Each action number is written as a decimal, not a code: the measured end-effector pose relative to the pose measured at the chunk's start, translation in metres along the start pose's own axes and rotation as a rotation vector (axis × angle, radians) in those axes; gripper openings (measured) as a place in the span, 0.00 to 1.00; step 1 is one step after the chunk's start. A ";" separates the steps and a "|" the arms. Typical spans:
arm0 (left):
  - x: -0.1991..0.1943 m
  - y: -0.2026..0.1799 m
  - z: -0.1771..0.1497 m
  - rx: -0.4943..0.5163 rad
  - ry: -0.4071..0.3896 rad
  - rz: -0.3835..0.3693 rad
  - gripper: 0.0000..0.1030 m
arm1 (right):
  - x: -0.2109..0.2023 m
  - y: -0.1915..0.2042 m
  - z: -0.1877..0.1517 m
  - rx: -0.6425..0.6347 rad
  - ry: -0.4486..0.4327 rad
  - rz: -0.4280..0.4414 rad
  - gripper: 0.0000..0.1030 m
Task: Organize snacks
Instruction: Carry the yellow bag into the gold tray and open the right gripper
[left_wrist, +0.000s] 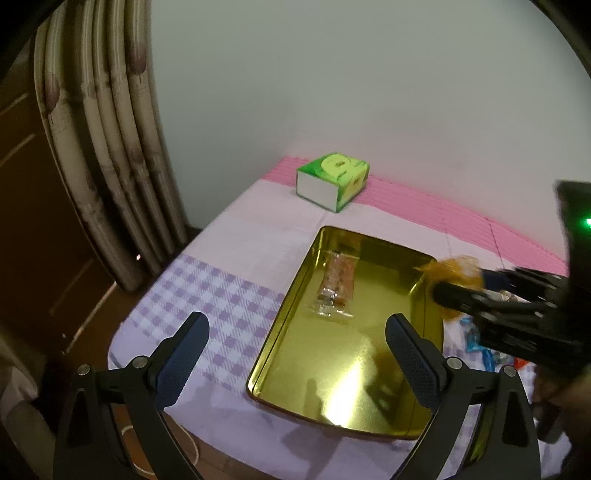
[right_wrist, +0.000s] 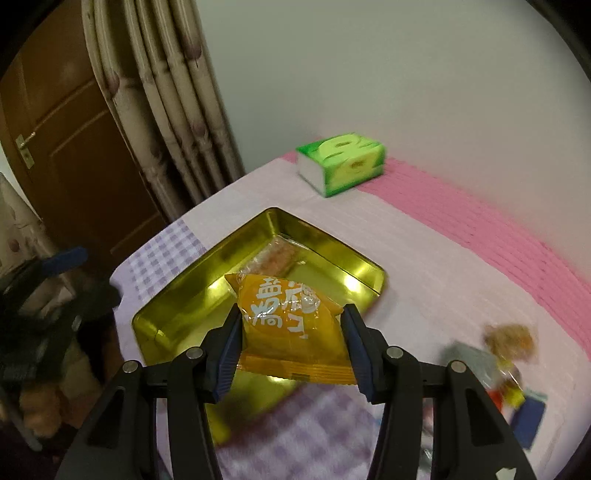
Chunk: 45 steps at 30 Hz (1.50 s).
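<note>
The right tongs (right_wrist: 291, 345) grip an orange snack packet (right_wrist: 291, 325) by its two sides, both pads pressed against the wrapper. They hold the packet above the near part of a gold tin (right_wrist: 177, 295). In the left wrist view the same packet (left_wrist: 456, 271) shows at the tin's (left_wrist: 295, 306) right rim, blurred.

The left tongs (left_wrist: 297, 354) stand wide open with nothing between the pads, over the tin's near left corner.

Inside the tin, toward its far end, lies one clear-wrapped bar (left_wrist: 336, 284), flat on the bottom.

The tin sits on a tabletop (right_wrist: 424, 266) under a cloth of lilac check, pale stripe and pink. Beyond the tin's far end, well apart from it, stands a green tissue pack (right_wrist: 341, 162). To the right of the tin lies a loose pile of other snacks (right_wrist: 509, 362), too blurred to tell apart. Left of the tin hang curtains (left_wrist: 110, 147).
</note>
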<state>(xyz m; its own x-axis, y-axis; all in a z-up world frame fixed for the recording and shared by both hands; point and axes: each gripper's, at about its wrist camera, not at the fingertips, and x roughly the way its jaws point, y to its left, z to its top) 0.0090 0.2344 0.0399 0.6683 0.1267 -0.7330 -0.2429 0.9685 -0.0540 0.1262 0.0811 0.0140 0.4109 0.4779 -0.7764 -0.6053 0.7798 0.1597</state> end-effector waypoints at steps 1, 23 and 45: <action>0.003 0.001 0.000 -0.007 0.016 -0.003 0.93 | 0.008 0.001 0.003 -0.004 0.013 -0.008 0.47; 0.029 0.005 -0.006 -0.024 0.124 0.023 0.93 | 0.096 -0.018 0.032 0.077 0.143 -0.112 0.48; 0.032 -0.003 -0.008 0.021 0.147 0.026 0.93 | 0.087 -0.019 0.036 0.118 0.070 -0.087 0.58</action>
<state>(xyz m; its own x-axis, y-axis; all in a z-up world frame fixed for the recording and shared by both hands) 0.0252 0.2336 0.0109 0.5512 0.1202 -0.8257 -0.2429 0.9698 -0.0210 0.1984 0.1226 -0.0348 0.4076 0.3802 -0.8302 -0.4835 0.8612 0.1571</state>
